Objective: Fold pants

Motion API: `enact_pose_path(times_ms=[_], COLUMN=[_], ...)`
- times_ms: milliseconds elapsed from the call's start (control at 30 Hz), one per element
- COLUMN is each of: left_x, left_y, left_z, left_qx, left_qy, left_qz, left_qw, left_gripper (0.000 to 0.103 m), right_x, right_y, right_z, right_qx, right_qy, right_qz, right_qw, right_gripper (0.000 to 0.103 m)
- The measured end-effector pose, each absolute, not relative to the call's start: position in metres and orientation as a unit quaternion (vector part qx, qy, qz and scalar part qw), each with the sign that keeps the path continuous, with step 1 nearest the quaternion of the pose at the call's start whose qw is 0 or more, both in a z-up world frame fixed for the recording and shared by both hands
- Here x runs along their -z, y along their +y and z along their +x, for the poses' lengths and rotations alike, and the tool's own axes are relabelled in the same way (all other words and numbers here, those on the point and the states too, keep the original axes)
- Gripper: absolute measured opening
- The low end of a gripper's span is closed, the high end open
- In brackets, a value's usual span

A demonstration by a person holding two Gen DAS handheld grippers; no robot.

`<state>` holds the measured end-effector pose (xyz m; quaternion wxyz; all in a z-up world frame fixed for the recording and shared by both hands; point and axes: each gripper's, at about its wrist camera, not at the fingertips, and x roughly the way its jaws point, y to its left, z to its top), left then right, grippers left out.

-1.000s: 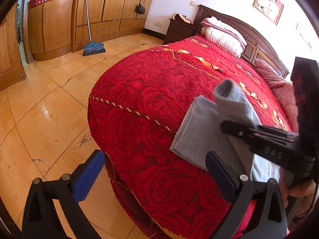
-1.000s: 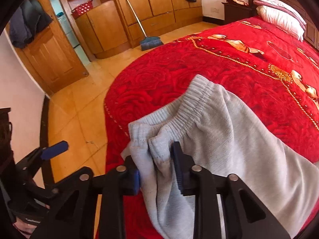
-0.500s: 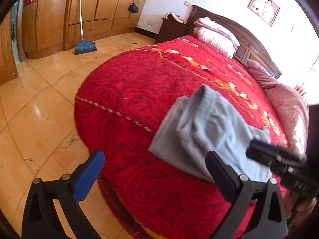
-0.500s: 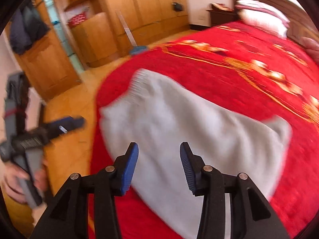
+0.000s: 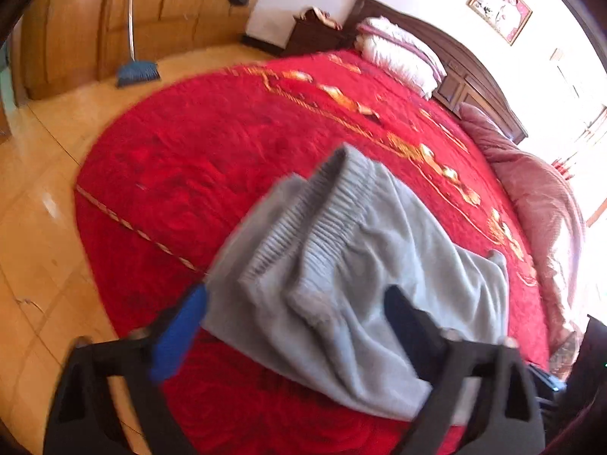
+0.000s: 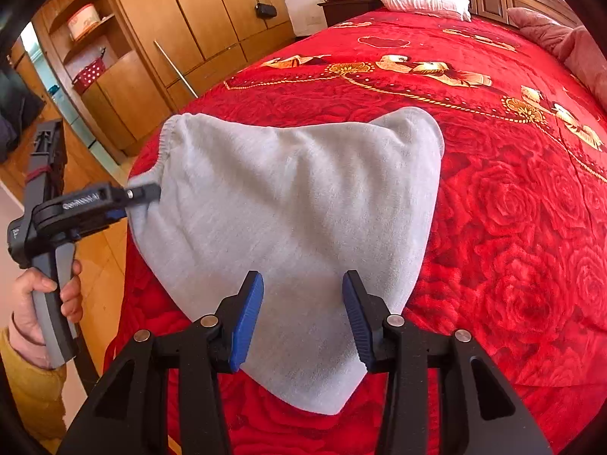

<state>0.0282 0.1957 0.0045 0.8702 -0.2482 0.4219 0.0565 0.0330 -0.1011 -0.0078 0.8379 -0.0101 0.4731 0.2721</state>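
**Pants partly folded, more to do**

While both claws stand apart and hold nothing, the grey pants (image 6: 296,227) lie bunched on the red bedspread (image 6: 512,208) near its 7 o'clock edge. Left claw (image 5: 296,318) straddles the ribbed waistband (image 5: 326,204); right claw (image 6: 303,318) hovers over the fabric. Judged roughly half done: folded over once, lumpy, needs smoothing and another fold.

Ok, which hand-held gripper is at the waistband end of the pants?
The left hand-held gripper: its open fingers straddle the ribbed waistband of the pants. The right hand-held gripper hangs open over the plain opposite end.
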Motion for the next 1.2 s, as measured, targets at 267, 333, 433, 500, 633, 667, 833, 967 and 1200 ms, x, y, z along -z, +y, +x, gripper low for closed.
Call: enact_pose_path(times_ms=[267,333,433,500,633,667,833,967,1200], left_x=[-0.006,0.007,0.024,0.022,0.000,-0.008,-0.045,-0.057,-0.027], left_y=[0.201,0.207,0.213,0.212,0.211,0.210,0.191,0.163,0.120], left_z=[0.009,0.010,0.011,0.009,-0.005,-0.009,-0.006,0.026,0.092], left_qx=[-0.044,-0.046,-0.055,-0.079,-0.096,-0.101,-0.062,-0.006,0.037], left_qy=[0.419,0.433,0.442,0.443,0.433,0.426,0.392,0.376,0.424], left_qz=[-0.257,-0.266,-0.279,-0.256,-0.226,-0.218,-0.190,-0.174,-0.136], left_qw=[0.870,0.860,0.851,0.856,0.867,0.872,0.898,0.910,0.895], left_gripper=[0.018,0.020,0.045,0.060,0.062,0.062,0.064,0.057,0.030], right_x=[0.013,0.016,0.013,0.007,-0.007,-0.009,-0.021,-0.021,0.010], right_y=[-0.101,-0.099,-0.102,-0.108,-0.128,-0.133,-0.152,-0.152,-0.136], right_z=[0.030,0.029,0.029,0.032,0.049,0.054,0.082,0.097,0.138], right_qx=[-0.281,-0.280,-0.282,-0.277,-0.257,-0.250,-0.210,-0.230,-0.216], right_qy=[0.475,0.477,0.476,0.469,0.455,0.452,0.435,0.433,0.467], right_qz=[-0.003,-0.008,-0.010,-0.004,0.027,0.036,0.072,0.109,0.116], right_qw=[0.834,0.833,0.833,0.839,0.852,0.856,0.873,0.865,0.849], right_gripper=[0.045,0.045,0.045,0.045,0.045,0.045,0.045,0.045,0.025])
